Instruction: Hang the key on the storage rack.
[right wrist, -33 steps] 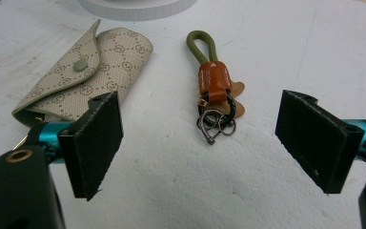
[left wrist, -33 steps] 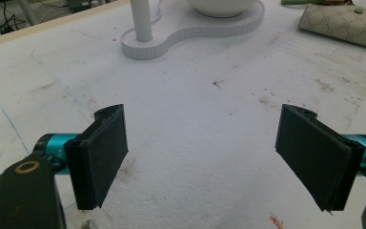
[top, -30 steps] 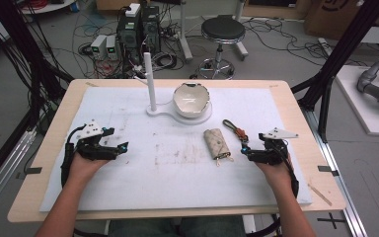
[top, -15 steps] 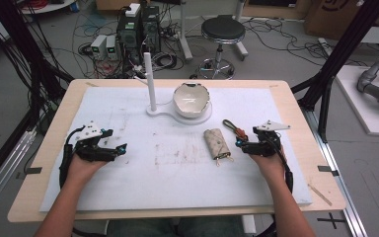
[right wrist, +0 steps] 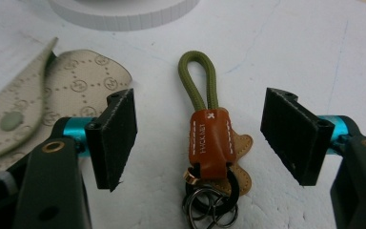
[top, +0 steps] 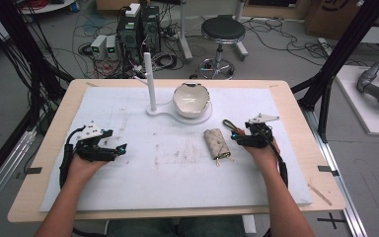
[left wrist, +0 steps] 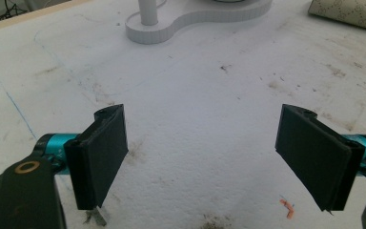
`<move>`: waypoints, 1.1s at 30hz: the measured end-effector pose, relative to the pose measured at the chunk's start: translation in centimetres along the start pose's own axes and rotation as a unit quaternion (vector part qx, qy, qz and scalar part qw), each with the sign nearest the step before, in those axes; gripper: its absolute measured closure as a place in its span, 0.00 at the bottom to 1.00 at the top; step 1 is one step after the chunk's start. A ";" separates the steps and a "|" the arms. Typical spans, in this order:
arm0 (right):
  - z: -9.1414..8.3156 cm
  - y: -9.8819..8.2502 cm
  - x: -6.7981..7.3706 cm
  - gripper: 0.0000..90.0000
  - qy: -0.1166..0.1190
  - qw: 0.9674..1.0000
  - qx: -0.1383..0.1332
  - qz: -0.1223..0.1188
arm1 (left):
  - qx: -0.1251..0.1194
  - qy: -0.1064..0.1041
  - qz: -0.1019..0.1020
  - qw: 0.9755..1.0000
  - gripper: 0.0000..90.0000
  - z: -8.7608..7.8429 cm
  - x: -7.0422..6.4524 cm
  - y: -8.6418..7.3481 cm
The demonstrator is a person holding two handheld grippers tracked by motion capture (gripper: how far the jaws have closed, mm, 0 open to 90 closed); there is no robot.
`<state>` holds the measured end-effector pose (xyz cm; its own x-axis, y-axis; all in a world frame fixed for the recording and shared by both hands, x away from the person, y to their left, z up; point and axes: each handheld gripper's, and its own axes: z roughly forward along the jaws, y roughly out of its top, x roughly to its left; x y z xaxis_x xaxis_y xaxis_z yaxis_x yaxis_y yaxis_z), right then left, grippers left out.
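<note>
Cables, computer boxes and a round stool (top: 222,30) crowd the floor behind a wooden table (top: 296,106) covered by a stained white sheet (top: 177,173). Toward the back of the sheet stands a white stand (top: 165,109) with an upright post, carrying a white bowl (top: 191,98). Just in front of it, right of centre, lies a beige patterned key pouch (top: 216,143). The left gripper (top: 120,148) rests on the sheet at the left, well apart from everything; its jaws are spread wide with only bare sheet between them. The right gripper (top: 235,137) sits just beside the pouch, jaws wide apart and holding nothing. Between them lies a keychain (right wrist: 209,143): an olive cord loop, an orange leather tab, metal rings; neither jaw touches it.
</note>
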<state>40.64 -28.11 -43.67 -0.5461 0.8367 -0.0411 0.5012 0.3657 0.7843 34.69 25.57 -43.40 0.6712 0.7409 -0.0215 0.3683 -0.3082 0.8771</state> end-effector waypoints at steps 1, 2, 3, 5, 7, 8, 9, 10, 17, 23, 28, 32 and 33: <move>0.4 -0.1 -0.1 0.42 0.003 1.000 0.008 0.000 | 0.000 -0.001 0.000 1.000 0.20 0.0 0.0 0.0; 0.4 -0.1 -0.1 0.42 0.003 1.000 0.008 0.000 | 0.001 0.000 0.000 1.000 0.20 0.0 0.0 0.0; 0.5 -0.2 -0.3 0.46 -0.001 1.000 0.012 0.000 | 0.002 0.000 0.000 1.000 0.20 0.0 0.1 0.0; 0.5 -0.2 -0.3 0.49 -0.001 1.000 0.012 0.004 | 0.001 -0.001 -0.001 1.000 0.20 0.1 0.1 -0.1; 0.5 -0.2 -0.5 0.54 -0.009 1.000 0.012 0.000 | 0.004 0.000 -0.001 1.000 0.20 0.1 0.1 -0.1; 0.5 -0.2 -0.5 0.54 -0.009 1.000 0.012 0.000 | 0.004 -0.001 0.001 1.000 0.20 0.1 0.1 -0.1; 0.7 -0.3 -0.5 0.57 -0.011 1.000 0.021 0.001 | 0.003 -0.002 -0.001 1.000 0.20 0.2 0.0 -0.1; 0.7 -0.3 -0.5 0.57 -0.011 1.000 0.021 0.001 | 0.005 -0.002 0.001 1.000 0.20 0.1 0.0 0.0; 1.2 -0.6 -0.6 0.64 -0.008 0.999 0.042 0.007 | 0.003 -0.002 -0.001 1.000 0.20 0.0 -0.1 0.0; 0.9 -0.5 -0.7 0.75 -0.007 0.999 0.036 0.006 | 0.005 -0.005 -0.002 1.000 0.20 0.2 -0.1 0.0; 0.9 -0.5 -0.6 0.78 -0.006 0.999 0.037 -0.003 | 0.005 -0.005 -0.001 1.000 0.20 0.2 -0.1 0.0; 0.4 -0.3 -0.6 0.80 -0.014 1.000 0.024 -0.008 | 0.004 -0.004 -0.002 1.000 0.20 0.1 -0.1 0.0; -0.1 -0.1 -0.5 0.80 -0.018 1.000 0.012 -0.009 | 0.004 -0.004 -0.002 1.000 0.20 0.1 -0.1 0.0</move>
<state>40.80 -28.59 -43.73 -0.5314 0.8435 -0.0784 0.5079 0.3913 0.7674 34.70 25.42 -43.48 0.6744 0.7378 -0.0285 0.3757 -0.3097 0.8734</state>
